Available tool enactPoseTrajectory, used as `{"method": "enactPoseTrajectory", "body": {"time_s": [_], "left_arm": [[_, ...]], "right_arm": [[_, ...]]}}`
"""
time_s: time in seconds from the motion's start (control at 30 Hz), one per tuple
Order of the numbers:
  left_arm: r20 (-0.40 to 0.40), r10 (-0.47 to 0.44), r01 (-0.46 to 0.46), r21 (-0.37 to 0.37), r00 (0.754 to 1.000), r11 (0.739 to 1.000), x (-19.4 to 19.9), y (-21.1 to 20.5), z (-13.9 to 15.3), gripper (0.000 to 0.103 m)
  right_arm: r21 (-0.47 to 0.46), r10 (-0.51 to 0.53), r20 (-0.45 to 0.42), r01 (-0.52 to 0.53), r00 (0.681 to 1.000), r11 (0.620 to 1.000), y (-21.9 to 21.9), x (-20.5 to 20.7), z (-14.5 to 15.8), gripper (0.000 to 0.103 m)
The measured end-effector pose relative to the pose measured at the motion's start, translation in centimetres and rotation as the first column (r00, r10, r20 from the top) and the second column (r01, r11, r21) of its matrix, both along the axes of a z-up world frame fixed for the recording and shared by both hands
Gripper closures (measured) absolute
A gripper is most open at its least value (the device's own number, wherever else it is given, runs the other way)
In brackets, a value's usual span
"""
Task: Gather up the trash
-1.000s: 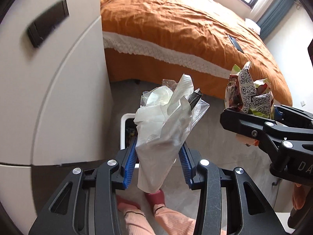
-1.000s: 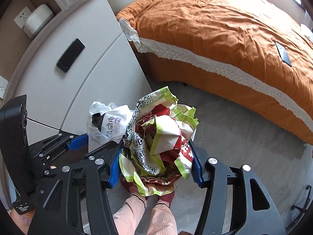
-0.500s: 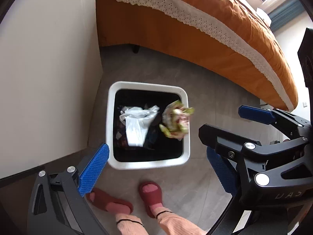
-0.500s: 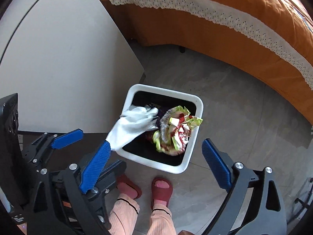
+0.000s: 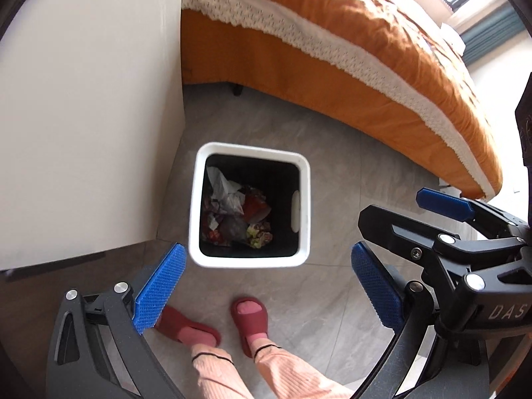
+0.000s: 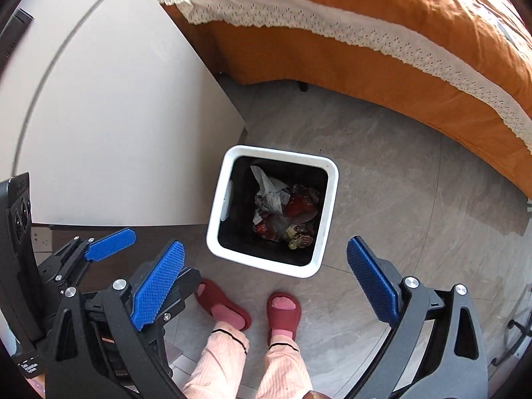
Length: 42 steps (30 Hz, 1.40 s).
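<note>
- Step in hand: the drop is done, by my judgement. The left gripper [image 5: 266,286] stands spread with nothing between its jaws; the right gripper [image 6: 266,282] is opening, also bare.
- The trash [image 5: 236,212] lies inside the white bin [image 5: 304,199], on the floor near the bed [image 5: 332,50].
- Next move calls for finding further litter; none shows on the floor here.
- The bin's lower layers are dark, the items hard to identify.

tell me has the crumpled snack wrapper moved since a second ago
Yes. It left the right gripper, now empty with jaws opening, and lies down in the white bin, at the near corner: snack wrapper.
</note>
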<state>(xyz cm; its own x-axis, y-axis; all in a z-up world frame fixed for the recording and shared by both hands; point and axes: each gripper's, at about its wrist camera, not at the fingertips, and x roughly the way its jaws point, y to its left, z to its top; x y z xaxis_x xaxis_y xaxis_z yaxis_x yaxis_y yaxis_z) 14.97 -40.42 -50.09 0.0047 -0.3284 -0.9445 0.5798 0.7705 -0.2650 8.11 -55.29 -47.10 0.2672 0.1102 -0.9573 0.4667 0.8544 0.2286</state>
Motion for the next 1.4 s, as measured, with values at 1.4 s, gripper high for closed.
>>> {"method": "enactPoseTrajectory", "body": {"time_s": [1.4], "left_arm": [[0.663,0.579,-0.549,-0.292,0.474,0.783,-8.8,30.5,44.4,0.005]], "right_arm": [[-0.453,0.509,0.709,-0.238,0.487,0.859,28.3,-1.5,43.2,0.005]]}}
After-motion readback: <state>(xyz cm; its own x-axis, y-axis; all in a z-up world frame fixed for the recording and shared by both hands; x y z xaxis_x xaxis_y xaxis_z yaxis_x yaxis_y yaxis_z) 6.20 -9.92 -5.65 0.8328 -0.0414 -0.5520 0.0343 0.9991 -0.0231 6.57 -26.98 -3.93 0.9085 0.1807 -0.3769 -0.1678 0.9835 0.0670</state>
